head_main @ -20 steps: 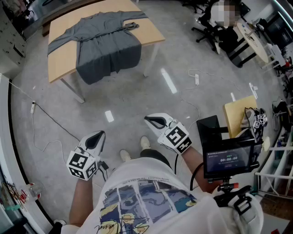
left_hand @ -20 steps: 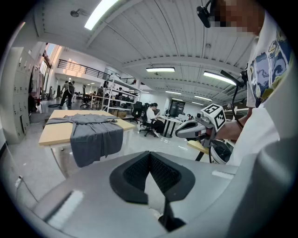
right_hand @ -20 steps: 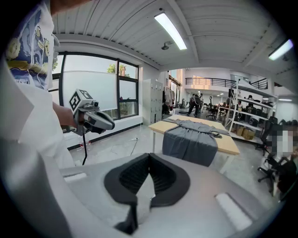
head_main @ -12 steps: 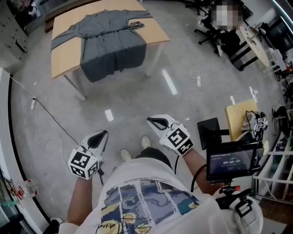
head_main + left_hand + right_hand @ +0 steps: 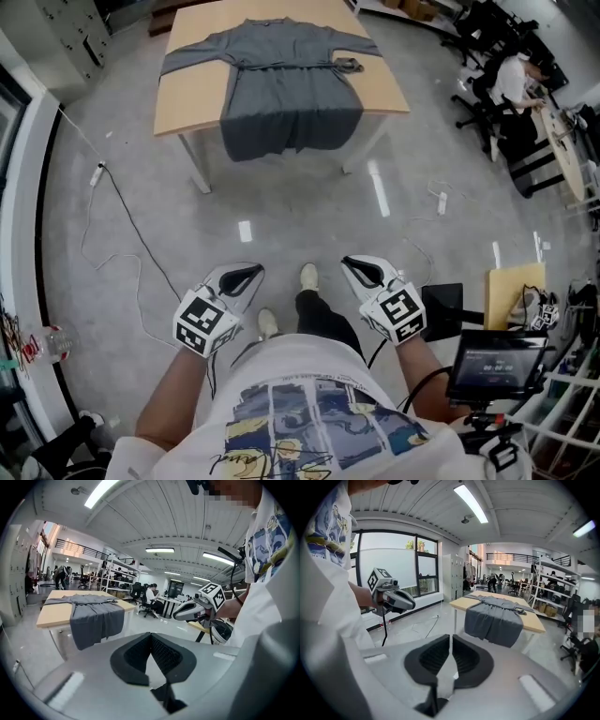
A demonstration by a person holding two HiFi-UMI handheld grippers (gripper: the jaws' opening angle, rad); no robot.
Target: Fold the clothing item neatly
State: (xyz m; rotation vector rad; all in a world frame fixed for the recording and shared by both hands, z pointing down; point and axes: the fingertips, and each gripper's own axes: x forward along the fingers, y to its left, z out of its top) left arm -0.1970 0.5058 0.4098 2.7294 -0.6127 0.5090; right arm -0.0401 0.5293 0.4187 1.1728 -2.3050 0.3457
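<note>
A grey long-sleeved garment lies spread on a light wooden table, its hem hanging over the near edge. The garment shows far off in the left gripper view, and the garment likewise in the right gripper view. Both grippers hang in front of the person's body, well short of the table. My left gripper is shut with nothing between its jaws. My right gripper is shut and empty too. Each gripper appears in the other's view: the right gripper, the left gripper.
A white cable with a plug block trails over the grey floor at left. A monitor on a stand and a yellow board stand at right. Office chairs and a seated person are at the far right. The person's shoes are on the floor between the grippers.
The view has shifted: the table with the garment now sits nearer the top centre. Both grippers appear further right in the frame, still shut and side by side.
</note>
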